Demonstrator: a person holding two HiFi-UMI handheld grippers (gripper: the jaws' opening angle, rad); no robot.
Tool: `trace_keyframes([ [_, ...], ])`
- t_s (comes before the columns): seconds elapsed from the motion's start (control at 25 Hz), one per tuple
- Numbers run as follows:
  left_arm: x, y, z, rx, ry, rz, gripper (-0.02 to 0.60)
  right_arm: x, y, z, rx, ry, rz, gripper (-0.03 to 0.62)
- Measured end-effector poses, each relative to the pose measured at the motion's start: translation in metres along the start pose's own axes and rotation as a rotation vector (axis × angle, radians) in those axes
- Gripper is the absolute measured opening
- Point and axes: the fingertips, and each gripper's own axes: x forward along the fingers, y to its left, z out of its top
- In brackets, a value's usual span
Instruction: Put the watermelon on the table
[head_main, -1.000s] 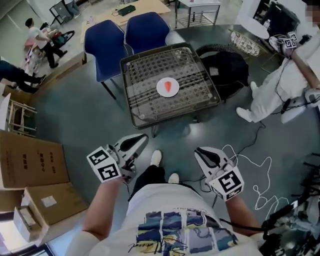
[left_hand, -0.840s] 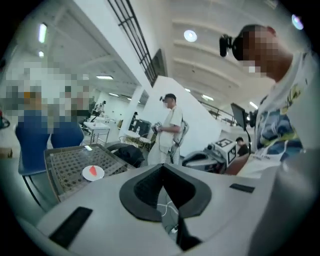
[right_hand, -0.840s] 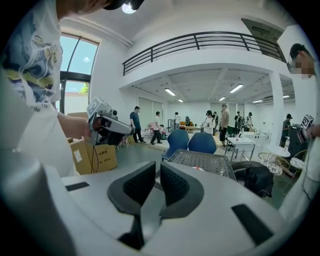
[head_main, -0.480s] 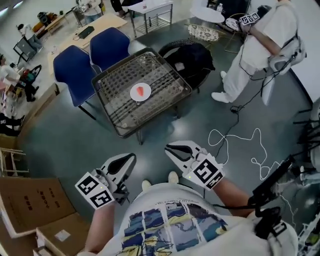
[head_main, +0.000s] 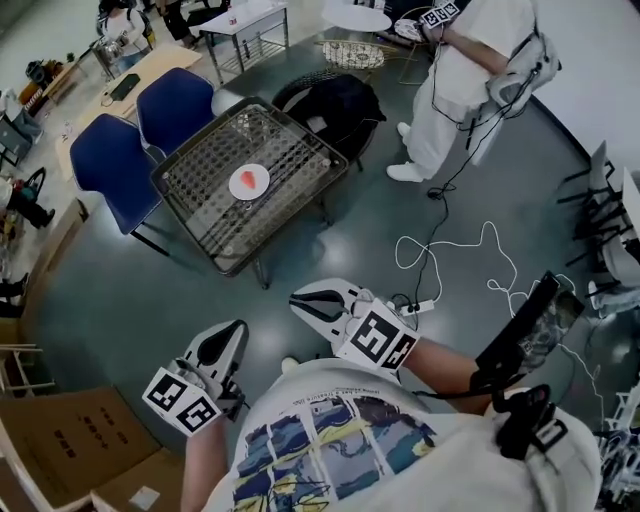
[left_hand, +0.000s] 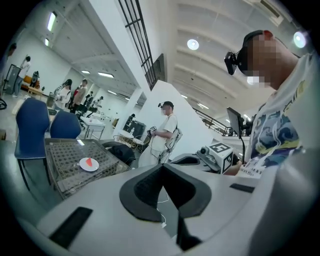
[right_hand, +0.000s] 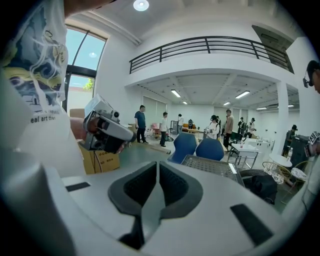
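A red watermelon slice (head_main: 253, 180) lies on a white plate (head_main: 241, 188) in the middle of a low mesh-topped table (head_main: 200, 215), well ahead of me. The left gripper view also shows the watermelon slice (left_hand: 89, 162) on the table (left_hand: 65, 170). My left gripper (head_main: 236, 327) is shut and empty, held close to my body at the lower left. My right gripper (head_main: 296, 298) is beside it, jaws together with nothing between them. Both point roughly toward the table, far short of it. From their own cameras, the left gripper (left_hand: 162, 166) and the right gripper (right_hand: 157, 164) show closed pads.
Two blue chairs (head_main: 110, 160) (head_main: 176, 98) stand behind the table, and a black bag (head_main: 340, 105) sits to its right. A person in white (head_main: 455, 80) stands at the upper right. A white cable (head_main: 450, 245) trails over the floor. Cardboard boxes (head_main: 60, 450) lie at the lower left.
The head view has swung right, so the table has shifted left in view. Both grippers have moved over the floor, the right one now leading. Their jaws stayed shut.
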Motion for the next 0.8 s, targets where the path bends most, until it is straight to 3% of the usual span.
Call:
trace_keyframes([
  [0.8, -0.096, 0.030, -0.029, -0.056, 0.018, 0.024, 0.009, 0.052, 0.076, 0.022, -0.024, 0.050, -0.019, 0.014],
])
